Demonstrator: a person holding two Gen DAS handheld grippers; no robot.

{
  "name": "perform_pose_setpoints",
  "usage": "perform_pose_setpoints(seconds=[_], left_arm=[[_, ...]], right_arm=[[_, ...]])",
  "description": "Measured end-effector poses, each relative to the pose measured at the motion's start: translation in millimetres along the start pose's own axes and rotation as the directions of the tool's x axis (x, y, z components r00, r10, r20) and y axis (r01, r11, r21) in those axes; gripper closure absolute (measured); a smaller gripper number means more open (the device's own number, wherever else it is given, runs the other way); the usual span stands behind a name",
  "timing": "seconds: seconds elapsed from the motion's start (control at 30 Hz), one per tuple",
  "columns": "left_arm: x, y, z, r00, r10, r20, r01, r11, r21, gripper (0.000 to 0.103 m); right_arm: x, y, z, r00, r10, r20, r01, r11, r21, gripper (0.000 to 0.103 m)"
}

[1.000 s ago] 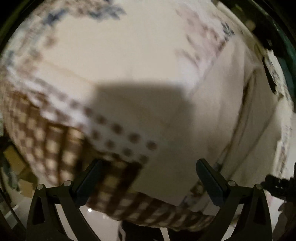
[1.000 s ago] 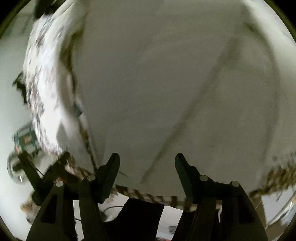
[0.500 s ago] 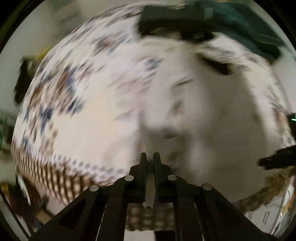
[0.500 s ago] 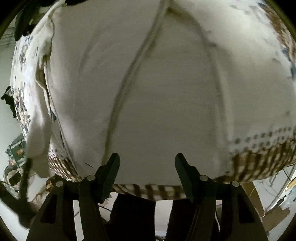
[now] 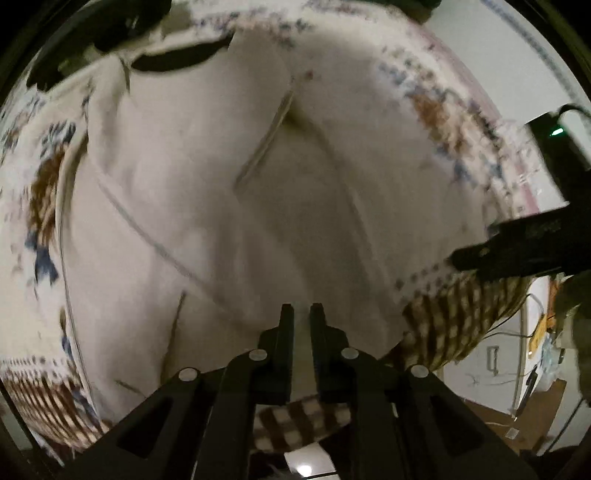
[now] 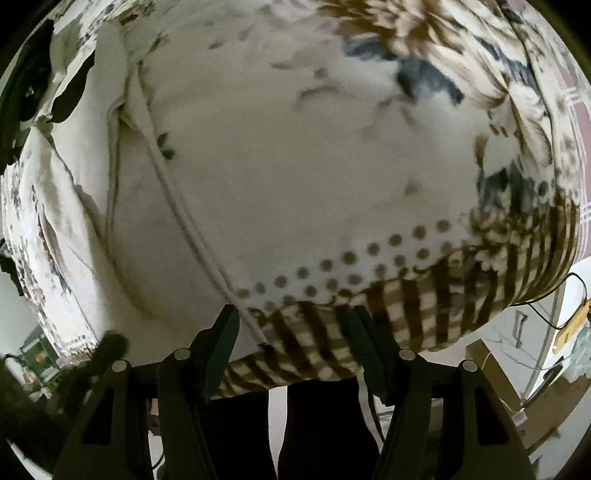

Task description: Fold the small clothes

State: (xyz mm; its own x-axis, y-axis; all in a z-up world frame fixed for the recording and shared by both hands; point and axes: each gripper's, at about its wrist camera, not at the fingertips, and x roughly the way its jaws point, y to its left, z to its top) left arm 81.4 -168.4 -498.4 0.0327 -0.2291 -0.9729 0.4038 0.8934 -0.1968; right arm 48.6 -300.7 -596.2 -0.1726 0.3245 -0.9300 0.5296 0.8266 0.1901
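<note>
A cream-white garment (image 5: pixel 229 206) lies spread over a flower-and-check patterned blanket (image 5: pixel 454 317). My left gripper (image 5: pixel 302 312) is shut on the garment's near edge, with cloth pinched between the jaws. In the right wrist view the same garment (image 6: pixel 122 229) lies to the left, its seamed edge (image 6: pixel 192 236) running down to the left finger. My right gripper (image 6: pixel 288 317) is open and empty, over the blanket's checked border (image 6: pixel 424 306). The right gripper (image 5: pixel 517 247) also shows at the right of the left wrist view.
Dark clothes (image 5: pixel 110 22) lie at the far side of the blanket. Beyond the blanket's near edge are a floor with cables and cardboard (image 6: pixel 517 387) on the right, and a green object (image 6: pixel 37 354) on the left.
My left gripper went from open to shut on the garment's edge and swung across the cloth. My right gripper stayed open and shifted right, from over the garment to the blanket's checked border.
</note>
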Motion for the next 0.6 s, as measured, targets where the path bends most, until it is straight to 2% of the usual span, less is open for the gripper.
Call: perform_pose_setpoints(seconds=[0.07,0.1,0.17,0.2,0.23,0.33,0.43,0.47,0.5,0.53,0.6], left_arm=[[-0.2,10.3,-5.2,0.999,0.035,-0.014,-0.036,0.999,-0.028,0.091],[-2.7,19.0,-6.7,0.999,0.047,-0.020,-0.048,0.998,-0.051,0.083],[-10.0,45.1,-11.5,0.998,0.064,-0.014,-0.065,0.991,-0.114,0.057],[-11.4,58.2,-12.1,0.997,0.072,-0.019,-0.074,0.987,-0.141,0.024],[-14.5,73.9,-14.7,0.996,0.088,-0.024,-0.090,0.981,-0.173,0.010],[-23.4,117.5,-24.9,0.986,0.165,-0.032,-0.168,0.949,-0.267,0.010],[-28.3,158.6,-37.8,0.974,0.216,-0.068,-0.226,0.914,-0.337,0.010],[-28.8,169.8,-43.3,0.970,0.229,-0.083,-0.244,0.902,-0.357,0.010],[-28.8,181.4,-50.1,0.968,0.229,-0.100,-0.250,0.891,-0.380,0.010],[-29.7,193.8,-58.5,0.970,0.215,-0.111,-0.242,0.880,-0.409,0.010],[-29.8,211.5,-75.6,0.975,0.185,-0.125,-0.222,0.862,-0.455,0.010]], right_arm=[[-1.2,-9.0,-0.4,0.999,0.048,-0.006,-0.048,0.999,-0.007,0.039],[1.7,-4.8,-1.2,0.998,0.069,-0.009,-0.069,0.998,-0.015,0.039],[2.9,-1.1,1.4,0.991,0.133,-0.025,-0.133,0.990,-0.040,0.039],[5.9,6.6,2.1,0.983,0.179,-0.042,-0.181,0.981,-0.062,0.039],[9.3,13.5,1.8,0.977,0.207,-0.057,-0.212,0.974,-0.079,0.039],[28.4,44.2,1.1,0.959,0.268,-0.096,-0.279,0.951,-0.130,0.039],[52.8,65.4,-1.5,0.968,0.226,-0.112,-0.245,0.951,-0.191,0.039],[60.4,70.7,-3.2,0.978,0.180,-0.104,-0.199,0.957,-0.213,0.057],[65.8,75.7,-6.3,0.996,0.073,-0.057,-0.084,0.969,-0.231,0.076],[67.7,74.1,-10.5,0.999,-0.001,-0.037,-0.008,0.972,-0.236,0.085],[67.4,67.6,-19.2,0.998,-0.006,-0.060,-0.008,0.973,-0.230,0.086]])
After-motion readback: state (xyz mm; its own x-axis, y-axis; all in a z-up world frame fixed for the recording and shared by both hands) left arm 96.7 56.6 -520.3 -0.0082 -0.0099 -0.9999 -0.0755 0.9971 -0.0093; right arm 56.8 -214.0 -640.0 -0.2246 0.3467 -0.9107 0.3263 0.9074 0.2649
